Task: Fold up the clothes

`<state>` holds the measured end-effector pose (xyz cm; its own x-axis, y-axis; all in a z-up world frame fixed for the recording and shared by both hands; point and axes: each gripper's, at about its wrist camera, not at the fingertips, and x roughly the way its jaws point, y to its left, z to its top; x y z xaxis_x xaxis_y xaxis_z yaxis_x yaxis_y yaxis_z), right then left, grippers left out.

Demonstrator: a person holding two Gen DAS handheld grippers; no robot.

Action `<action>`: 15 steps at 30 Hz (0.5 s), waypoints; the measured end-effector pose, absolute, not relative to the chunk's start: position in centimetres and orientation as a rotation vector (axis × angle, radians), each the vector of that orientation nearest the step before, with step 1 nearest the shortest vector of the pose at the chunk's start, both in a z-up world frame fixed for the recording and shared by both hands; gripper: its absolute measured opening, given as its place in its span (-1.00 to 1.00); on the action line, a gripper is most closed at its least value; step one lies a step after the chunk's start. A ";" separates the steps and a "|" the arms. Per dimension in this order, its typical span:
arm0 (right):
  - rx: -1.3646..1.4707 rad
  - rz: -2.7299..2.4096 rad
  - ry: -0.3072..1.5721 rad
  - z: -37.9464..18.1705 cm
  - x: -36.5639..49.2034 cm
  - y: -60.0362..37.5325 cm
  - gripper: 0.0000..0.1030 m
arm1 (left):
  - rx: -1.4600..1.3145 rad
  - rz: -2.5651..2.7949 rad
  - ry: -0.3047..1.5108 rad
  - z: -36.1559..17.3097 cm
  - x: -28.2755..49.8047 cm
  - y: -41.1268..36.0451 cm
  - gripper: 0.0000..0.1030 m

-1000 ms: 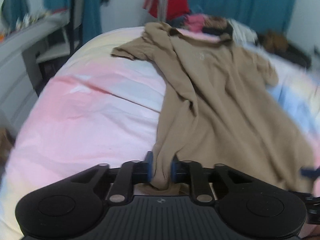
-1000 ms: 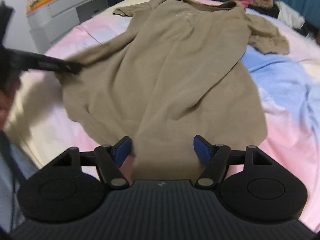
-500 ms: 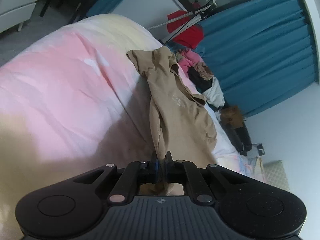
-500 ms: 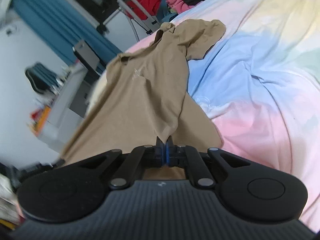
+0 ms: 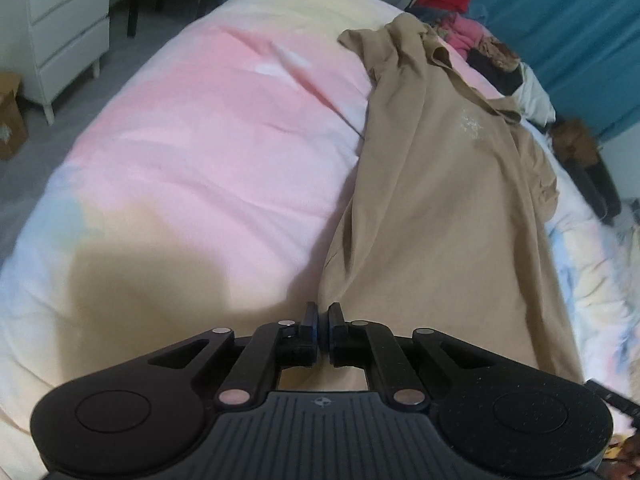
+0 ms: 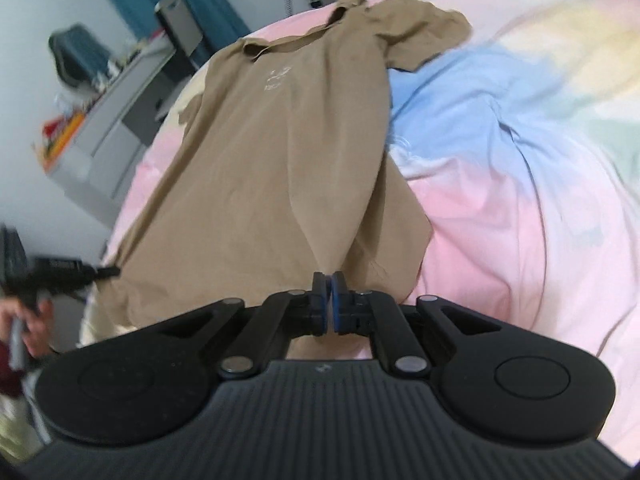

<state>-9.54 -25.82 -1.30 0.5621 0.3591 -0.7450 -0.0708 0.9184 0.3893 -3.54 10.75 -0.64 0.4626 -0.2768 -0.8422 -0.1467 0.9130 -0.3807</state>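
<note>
Left gripper [image 5: 323, 312]: jaws nearly together, pinching the hem of the tan T-shirt [image 5: 440, 208] at its left bottom corner; the gap has opened a hair in the last half second, cloth between the pads. Right gripper [image 6: 328, 280]: jaws fully closed on the hem at the other bottom corner, fabric bunched into a fold rising from the pads. The shirt runs lengthwise down the bed [image 5: 208, 152], hem end at the near edge by the two grippers, collar and both short sleeves toward the far edge; small pale print on the chest faces up. In the right wrist view the left gripper shows at the left of frame with a hand [image 6: 32, 320] on it. Bed cover is pastel pink, blue and yellow. Far edge: heap of clothes [image 5: 480, 40], teal curtain [image 5: 560, 8] behind. White drawer unit [image 5: 60, 28] on the floor left of the bed.
</note>
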 end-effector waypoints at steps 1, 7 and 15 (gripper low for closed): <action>0.315 0.253 0.933 -1.2 -9.6 -25.6 -0.86 | -0.402 -0.079 1.083 -0.3 -3.9 10.7 -0.75; 0.306 0.160 0.815 -0.3 -9.9 -26.5 -0.85 | -0.207 -0.041 0.957 2.6 -4.6 8.7 0.19; 0.287 0.092 0.655 1.1 -7.1 -24.0 1.00 | -0.252 -0.076 0.818 4.7 -2.9 5.5 0.77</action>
